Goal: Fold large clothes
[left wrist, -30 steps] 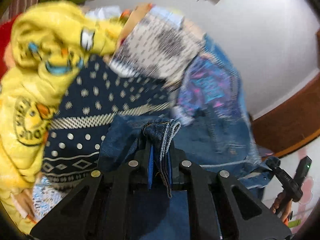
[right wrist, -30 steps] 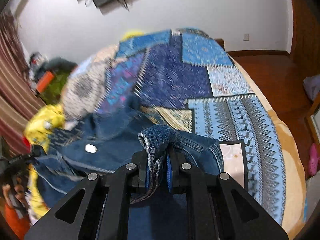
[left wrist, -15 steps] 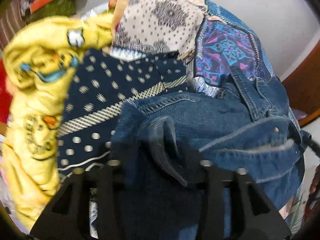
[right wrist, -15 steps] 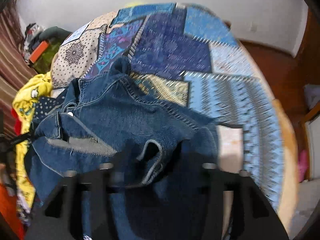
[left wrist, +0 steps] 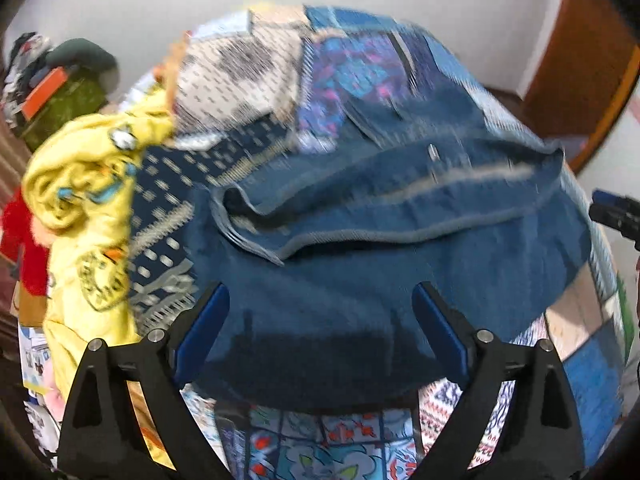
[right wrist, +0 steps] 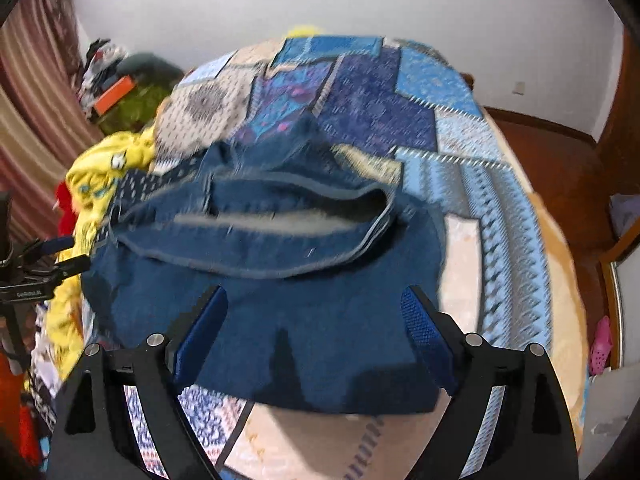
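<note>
**A:** One denim jacket [right wrist: 280, 300] is the whole job right now. It lies on the bed, on the patchwork quilt [right wrist: 440, 120], doubled over on itself, with a hem edge curving across the middle and a pale lining strip showing in the gap.

**B:** Is anything holding it?

**A:** No. Both grippers are over its near edge and their jaws are opening. Seen from its own camera, the left gripper [left wrist: 320, 332] has its blue pads spread to either side of the denim, pressing on nothing. The right gripper [right wrist: 312, 332] is the same: pads wide apart, cloth lying flat between and beyond them.

**B:** Why flat there, do you think?

**A:** My guess is that a fold has just been laid and the cloth let go so that it settles under its own weight. The quilt gives a broad, soft surface for that.

**B:** What sits around it?

**A:** In the right view, a yellow garment [right wrist: 100, 176] is bunched at nine o'clock from the jacket, touching a dark dotted cloth [right wrist: 160, 180] that the jacket partly covers. Past that, at ten o'clock, a cluttered heap with an orange box [right wrist: 114, 94] stands by the striped curtain [right wrist: 32, 120]. Wooden floor [right wrist: 560, 168] shows at two o'clock.

**B:** Any risk?

**A:** The yellow pile is close; a corner could snag it on the next fold
</note>
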`<control>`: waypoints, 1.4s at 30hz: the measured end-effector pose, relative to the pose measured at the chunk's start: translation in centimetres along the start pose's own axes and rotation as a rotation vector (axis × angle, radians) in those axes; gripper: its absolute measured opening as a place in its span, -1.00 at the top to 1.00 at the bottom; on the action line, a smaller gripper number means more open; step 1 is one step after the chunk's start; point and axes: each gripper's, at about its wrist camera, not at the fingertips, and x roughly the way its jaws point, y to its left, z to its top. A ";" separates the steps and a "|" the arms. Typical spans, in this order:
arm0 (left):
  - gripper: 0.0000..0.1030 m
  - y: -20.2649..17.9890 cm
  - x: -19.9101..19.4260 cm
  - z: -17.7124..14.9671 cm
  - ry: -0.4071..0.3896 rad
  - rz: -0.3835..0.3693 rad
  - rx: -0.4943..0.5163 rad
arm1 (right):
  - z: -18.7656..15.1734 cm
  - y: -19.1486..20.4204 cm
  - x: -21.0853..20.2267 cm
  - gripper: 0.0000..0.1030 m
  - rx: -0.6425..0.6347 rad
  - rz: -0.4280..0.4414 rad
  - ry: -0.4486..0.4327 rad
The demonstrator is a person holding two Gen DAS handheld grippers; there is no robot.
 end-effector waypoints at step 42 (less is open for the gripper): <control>-0.93 0.3 4.6 1.4 0.052 -0.091 -0.146 | 1.4 10.7 7.7 -0.86 -0.286 -0.122 -0.012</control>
